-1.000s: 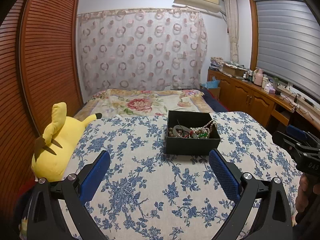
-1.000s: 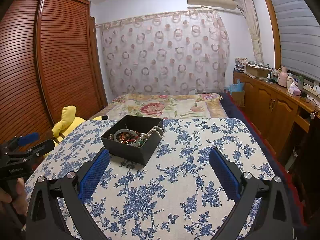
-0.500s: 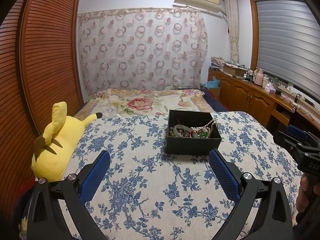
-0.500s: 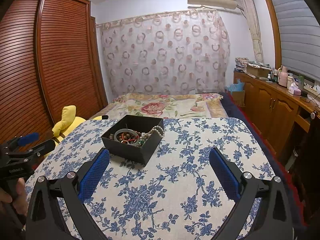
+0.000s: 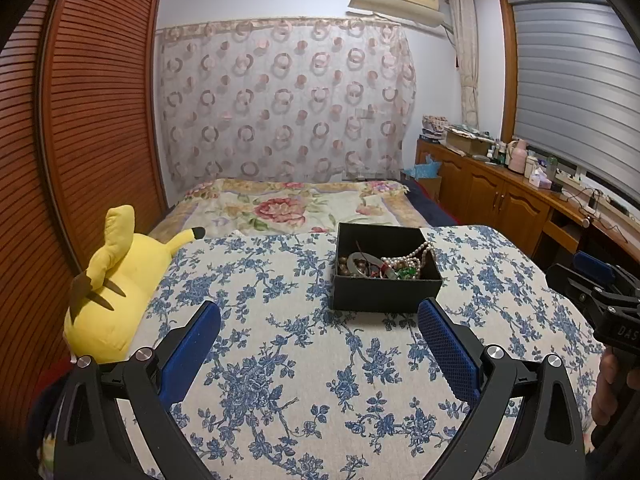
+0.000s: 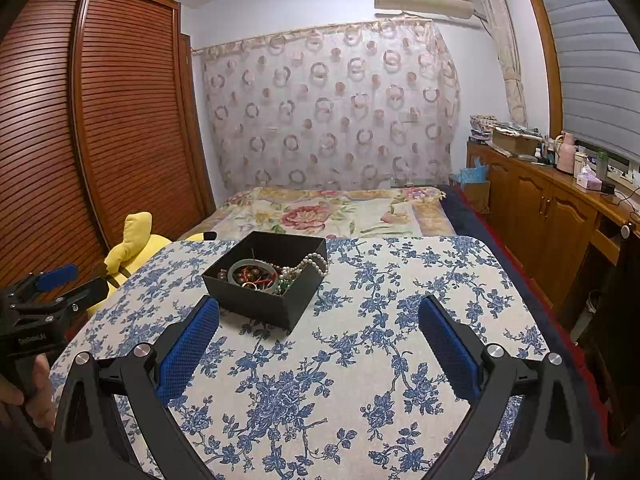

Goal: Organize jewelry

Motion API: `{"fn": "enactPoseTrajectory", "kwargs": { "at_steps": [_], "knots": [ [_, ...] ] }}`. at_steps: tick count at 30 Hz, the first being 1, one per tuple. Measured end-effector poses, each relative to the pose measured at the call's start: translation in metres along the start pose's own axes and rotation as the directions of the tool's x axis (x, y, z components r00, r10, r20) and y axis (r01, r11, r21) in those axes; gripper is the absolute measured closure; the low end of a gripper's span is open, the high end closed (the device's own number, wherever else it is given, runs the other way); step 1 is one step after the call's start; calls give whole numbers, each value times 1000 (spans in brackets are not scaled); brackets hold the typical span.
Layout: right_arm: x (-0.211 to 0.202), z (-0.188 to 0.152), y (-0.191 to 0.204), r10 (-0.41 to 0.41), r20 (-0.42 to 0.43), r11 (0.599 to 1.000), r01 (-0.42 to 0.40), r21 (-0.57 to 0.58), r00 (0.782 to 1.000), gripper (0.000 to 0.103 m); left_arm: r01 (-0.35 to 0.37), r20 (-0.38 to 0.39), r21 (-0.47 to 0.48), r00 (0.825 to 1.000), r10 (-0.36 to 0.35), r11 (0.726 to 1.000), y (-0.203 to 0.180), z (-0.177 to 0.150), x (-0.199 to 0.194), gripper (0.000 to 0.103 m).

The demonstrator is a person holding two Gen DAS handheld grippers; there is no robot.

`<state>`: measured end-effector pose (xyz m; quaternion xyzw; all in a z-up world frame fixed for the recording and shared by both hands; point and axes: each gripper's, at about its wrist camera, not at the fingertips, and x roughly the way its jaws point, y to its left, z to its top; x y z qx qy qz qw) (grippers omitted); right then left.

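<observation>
Jewelry box (image 5: pixel 386 276) sits beyond both grippers' spread jaws.

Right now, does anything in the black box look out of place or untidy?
Yes. The pearl necklace hangs over the rim of the black box instead of lying inside, and the bangle and beads are tangled in one heap. Both grippers are open and hold nothing.

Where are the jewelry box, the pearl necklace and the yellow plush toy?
box (image 5: pixel 384 294), left wrist view, on its near outer wall.
pearls (image 5: pixel 416 254), left wrist view, on the strand by the right wall.
plush (image 5: pixel 120 276), left wrist view, on its yellow body.
</observation>
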<state>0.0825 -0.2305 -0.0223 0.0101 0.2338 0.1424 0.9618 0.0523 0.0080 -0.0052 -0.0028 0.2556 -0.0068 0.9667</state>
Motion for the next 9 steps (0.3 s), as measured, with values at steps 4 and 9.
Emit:
{"fn": "enactPoseTrajectory", "kwargs": {
  "at_steps": [4,9],
  "knots": [
    [0,0,0,0,0,1000,0,1,1000,3,-1,-1,-1,1000,1,1000,0,0,0,8],
    [0,0,0,0,0,1000,0,2,1000,3,-1,1,-1,1000,1,1000,0,0,0,8]
  ]
}}
